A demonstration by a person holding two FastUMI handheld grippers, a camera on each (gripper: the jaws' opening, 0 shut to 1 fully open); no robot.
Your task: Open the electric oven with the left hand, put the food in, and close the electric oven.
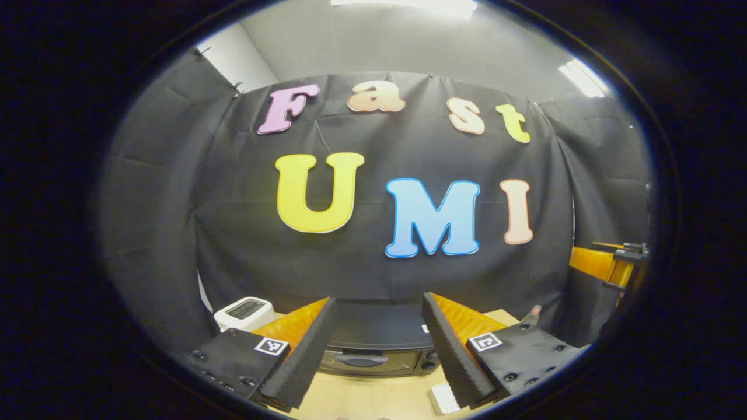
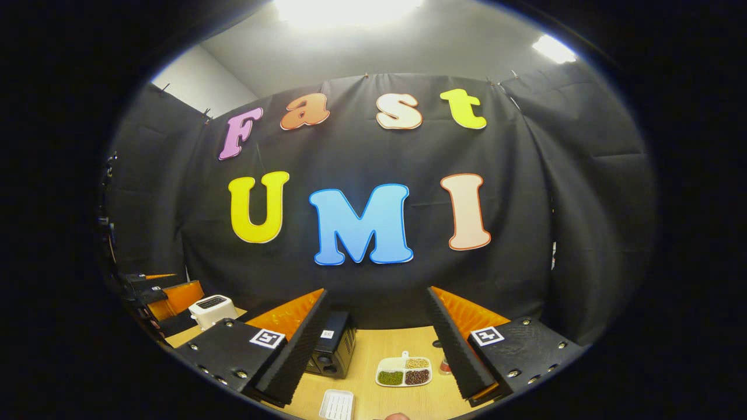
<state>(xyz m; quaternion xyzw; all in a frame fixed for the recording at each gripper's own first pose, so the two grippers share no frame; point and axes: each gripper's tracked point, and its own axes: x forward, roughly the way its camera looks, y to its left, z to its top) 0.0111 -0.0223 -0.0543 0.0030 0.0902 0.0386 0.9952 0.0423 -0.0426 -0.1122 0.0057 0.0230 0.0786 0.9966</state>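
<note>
We found the left claw (image 1: 378,350) spread wide and holding nothing, raised above the bench (image 1: 373,396); the electric oven (image 1: 373,344) sat straight ahead between its fingers, door closed. The right claw (image 2: 376,356) was likewise wide open and empty. Beyond it lay a divided dish (image 2: 404,371) of food, the oven (image 2: 334,350) left of it, a white toaster (image 2: 211,309) farther left.

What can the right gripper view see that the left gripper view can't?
The right gripper view has a dish with beans in three parts. The left gripper view looks at the oven from the front, so it has the shut door with its handle. Both share the oven, the toaster and the table.
</note>
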